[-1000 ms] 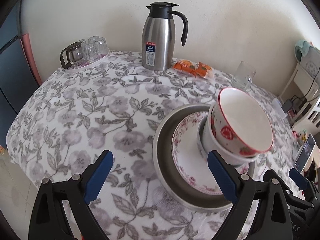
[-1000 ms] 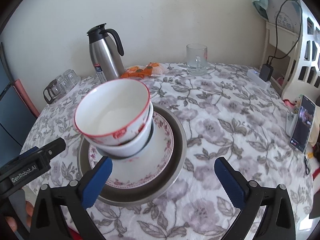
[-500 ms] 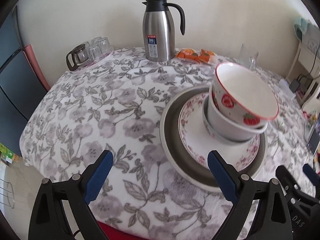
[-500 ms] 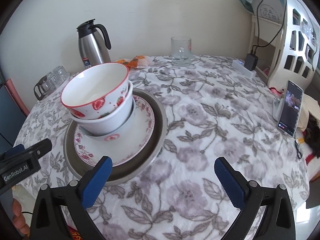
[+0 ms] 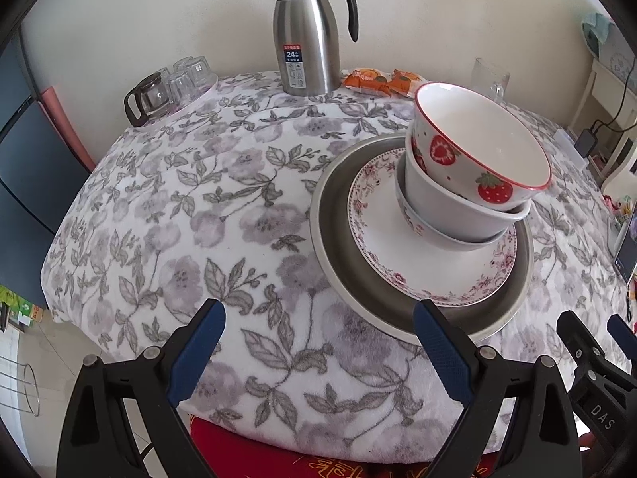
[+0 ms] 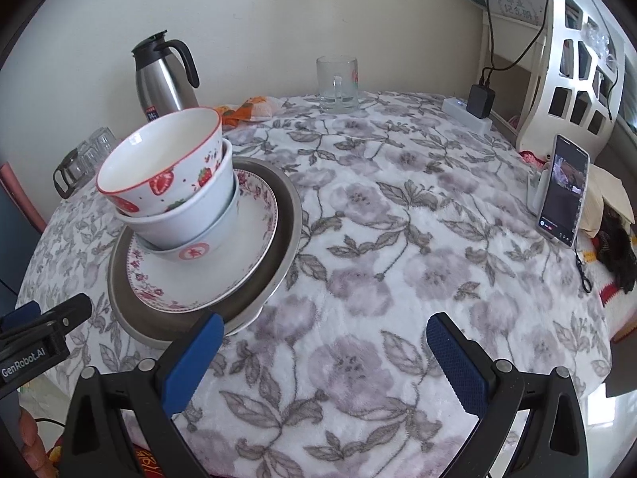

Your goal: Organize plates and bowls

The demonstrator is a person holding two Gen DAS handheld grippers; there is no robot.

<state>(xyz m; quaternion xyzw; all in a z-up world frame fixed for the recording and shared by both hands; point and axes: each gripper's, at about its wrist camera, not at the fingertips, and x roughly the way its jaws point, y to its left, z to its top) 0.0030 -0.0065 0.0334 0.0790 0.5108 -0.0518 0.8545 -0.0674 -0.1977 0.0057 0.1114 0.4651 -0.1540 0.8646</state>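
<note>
- My left claw (image 5: pixel 318 342) and right claw (image 6: pixel 324 352) both gape empty, low in frame
- I see bowls (image 5: pixel 473 175) nested on plates (image 5: pixel 418 279), right of centre in left view

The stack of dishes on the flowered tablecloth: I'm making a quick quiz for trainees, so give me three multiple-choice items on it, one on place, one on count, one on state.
1. Where does the steel thermos jug stand? A) far edge, by the wall B) on the plates C) on the floor
2. How many bowls are nested? A) one B) three C) five
3. The left tongs are: A) shut on a bowl B) open, empty C) shut on a plate

A: the steel thermos jug stands at the wall.
B: the strawberry-printed bowl tops two white bowls on the pink-rimmed floral plate.
B: the left tongs gape over cloth.
</note>
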